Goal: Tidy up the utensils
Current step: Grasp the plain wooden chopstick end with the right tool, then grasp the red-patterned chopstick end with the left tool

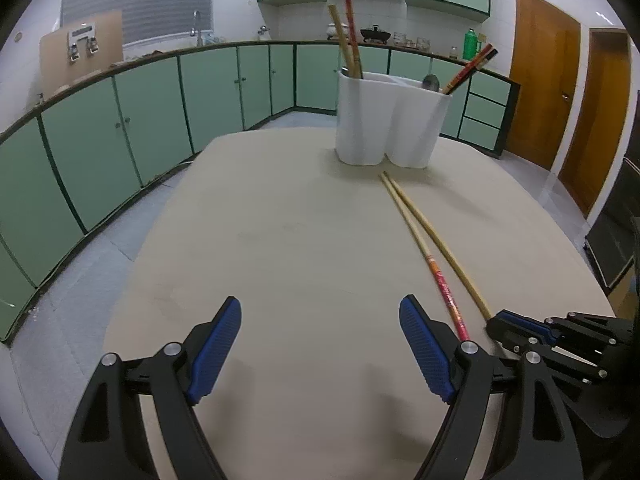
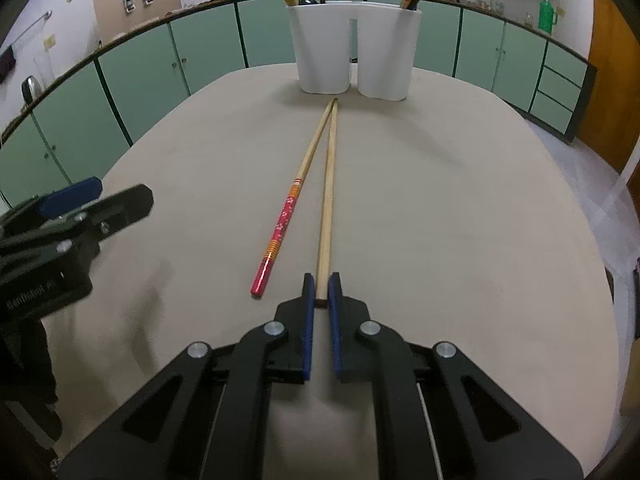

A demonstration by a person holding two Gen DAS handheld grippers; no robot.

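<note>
Two chopsticks lie on the beige table (image 2: 460,208), tips meeting near a white utensil holder (image 2: 354,52). One is plain wood (image 2: 329,196), the other has a red patterned handle (image 2: 280,232). My right gripper (image 2: 321,282) is shut on the near end of the plain chopstick, which still rests along the table. In the left wrist view the same pair appears as plain chopstick (image 1: 436,242) and red-handled chopstick (image 1: 416,238), with the right gripper (image 1: 494,322) at their near ends. My left gripper (image 1: 320,316) stands open over bare table, left of the chopsticks, with nothing between its fingers.
The white holder (image 1: 390,120) has several compartments with more chopsticks and a dark utensil standing in them. Green kitchen cabinets (image 1: 140,120) curve round behind the table. Wooden doors (image 1: 560,88) are at the far right. The left gripper's body (image 2: 60,232) sits at the left in the right wrist view.
</note>
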